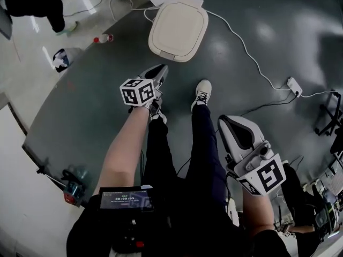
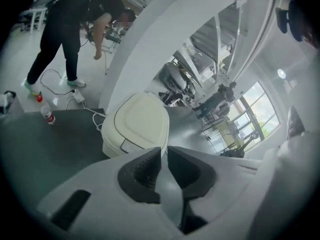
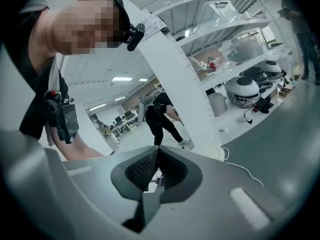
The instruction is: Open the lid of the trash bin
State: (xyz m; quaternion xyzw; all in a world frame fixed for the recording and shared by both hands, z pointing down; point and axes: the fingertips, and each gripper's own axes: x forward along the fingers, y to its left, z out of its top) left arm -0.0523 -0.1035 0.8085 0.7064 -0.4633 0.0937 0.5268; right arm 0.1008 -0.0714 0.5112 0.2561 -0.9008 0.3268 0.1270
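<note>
The trash bin (image 1: pixel 178 28) stands on the dark grey floor (image 1: pixel 80 116) at about 12 o'clock from the wearer's shoes (image 1: pixel 202 92), well apart from both grippers. It is cream-white, and its lid (image 1: pixel 179 23) lies flat and closed on top.

The left gripper (image 1: pixel 153 79) is held low over the left foot and points toward the bin at 1 o'clock. In the left gripper view its black pads (image 2: pixel 145 166) stand a narrow slit apart with nothing between them. The bin (image 2: pixel 137 121) fills the space just beyond the tips at 11 o'clock.

The right gripper (image 1: pixel 228 125) sits at 4 o'clock from the shoes, beside the right leg, farther from the bin than the left one. In the right gripper view its ribbed pads (image 3: pixel 142 169) meet at the tips and grip nothing.

A small bottle (image 1: pixel 103 38) with a red cap lies on the floor at 9 o'clock from the bin. A white cable (image 1: pixel 252 58) runs from behind the bin toward 4 o'clock to a white plug block (image 1: pixel 293 85). A small lit screen (image 1: pixel 126 199) hangs at the wearer's chest at 6 o'clock in the head view. Another person (image 2: pixel 70 29) in dark clothes bends over at 10 o'clock in the left gripper view
</note>
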